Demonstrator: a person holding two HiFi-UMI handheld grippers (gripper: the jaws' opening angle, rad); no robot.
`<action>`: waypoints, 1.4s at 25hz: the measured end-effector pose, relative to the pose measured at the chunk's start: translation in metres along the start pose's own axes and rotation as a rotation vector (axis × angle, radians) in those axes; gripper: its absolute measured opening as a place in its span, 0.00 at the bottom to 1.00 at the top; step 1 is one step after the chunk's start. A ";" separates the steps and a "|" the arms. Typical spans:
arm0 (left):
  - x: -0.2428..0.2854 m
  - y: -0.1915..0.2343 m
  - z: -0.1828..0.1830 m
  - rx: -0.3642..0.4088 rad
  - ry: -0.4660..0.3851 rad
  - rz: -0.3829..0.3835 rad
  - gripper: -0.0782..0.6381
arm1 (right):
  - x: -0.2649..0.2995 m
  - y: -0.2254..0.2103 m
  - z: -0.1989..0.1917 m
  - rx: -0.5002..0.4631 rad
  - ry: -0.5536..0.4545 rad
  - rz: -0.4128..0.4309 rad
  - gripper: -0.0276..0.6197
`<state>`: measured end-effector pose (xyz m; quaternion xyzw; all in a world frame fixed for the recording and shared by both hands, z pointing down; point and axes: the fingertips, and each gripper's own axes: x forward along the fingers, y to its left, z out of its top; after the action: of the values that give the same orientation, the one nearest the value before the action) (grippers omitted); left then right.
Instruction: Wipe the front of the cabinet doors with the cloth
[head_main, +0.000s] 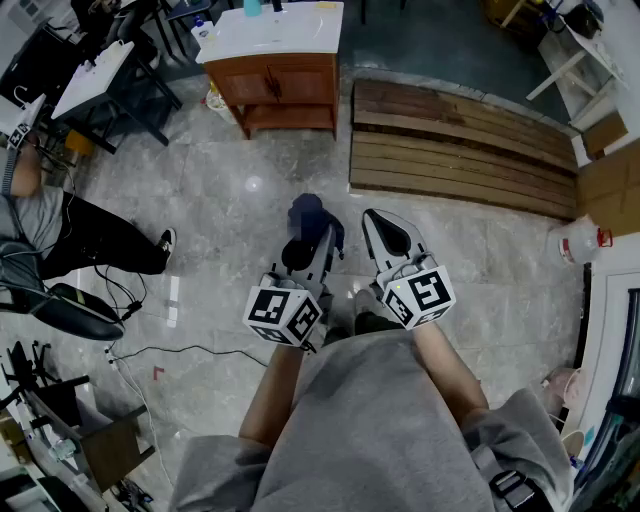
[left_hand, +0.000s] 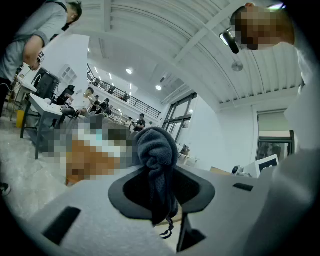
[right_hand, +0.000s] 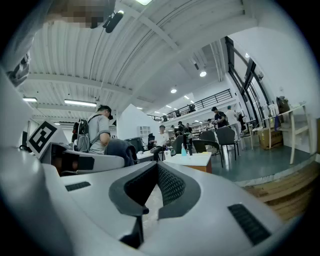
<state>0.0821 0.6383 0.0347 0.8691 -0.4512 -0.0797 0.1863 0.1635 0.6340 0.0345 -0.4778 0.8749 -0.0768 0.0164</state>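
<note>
gripping dark cloth (left_hand: 156, 146) in left claw (left_hand: 159, 175), right claw (right_hand: 156, 169) closed empty, cabinet (head_main: 285, 85) well ahead, planks (head_main: 460, 150) beside it

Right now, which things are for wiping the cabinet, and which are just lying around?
For the job:
cloth, held in the left gripper
cabinet, away across the floor
right gripper, shut and empty

Just lying about:
planks
white jug
cable
desk
</note>
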 end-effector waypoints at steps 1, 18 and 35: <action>0.005 -0.003 -0.002 -0.003 0.002 -0.001 0.26 | -0.002 -0.006 0.000 0.004 -0.002 -0.004 0.06; 0.094 -0.048 -0.014 0.084 0.034 -0.012 0.26 | -0.011 -0.103 0.010 0.049 -0.047 -0.010 0.06; 0.139 -0.023 -0.018 0.103 0.071 0.009 0.26 | 0.025 -0.143 -0.003 0.107 -0.047 -0.010 0.06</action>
<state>0.1858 0.5417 0.0462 0.8777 -0.4519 -0.0245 0.1575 0.2689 0.5375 0.0600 -0.4825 0.8664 -0.1124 0.0622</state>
